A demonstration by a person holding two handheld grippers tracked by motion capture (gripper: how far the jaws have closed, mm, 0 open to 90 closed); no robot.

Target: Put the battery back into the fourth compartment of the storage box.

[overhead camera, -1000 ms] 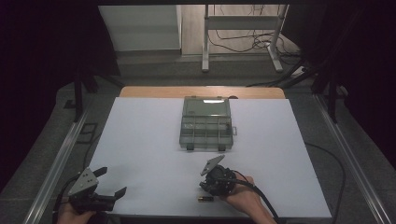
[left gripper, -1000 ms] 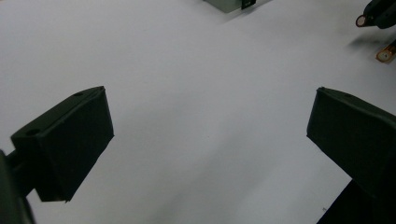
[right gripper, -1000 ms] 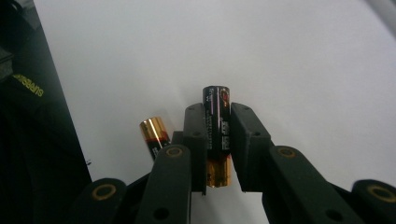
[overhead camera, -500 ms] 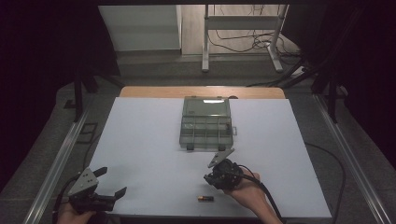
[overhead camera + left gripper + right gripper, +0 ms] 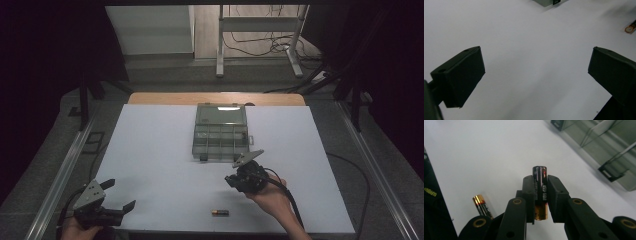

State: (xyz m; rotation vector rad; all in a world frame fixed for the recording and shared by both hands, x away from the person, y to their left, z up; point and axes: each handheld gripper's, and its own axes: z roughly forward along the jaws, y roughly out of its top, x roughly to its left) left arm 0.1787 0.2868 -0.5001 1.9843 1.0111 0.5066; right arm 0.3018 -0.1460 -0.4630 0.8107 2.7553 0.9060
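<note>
Battery transfer under way over the white worktop (image 5: 160,150), with the clear compartment box (image 5: 220,131) waiting just ahead.

Largest first: the worktop carries the closed box at its far middle; the right tongs (image 5: 541,187) hang near its front edge, clamped on a black and copper battery (image 5: 540,185) that stands upright between the pads. The left tongs (image 5: 114,196) rest gaping and empty at the near left corner. A spare battery (image 5: 220,212) lies near the front edge. Risk: the smooth round cell could pivot or slip from the pads, and the lid looks shut, so the latches need opening first.
</note>
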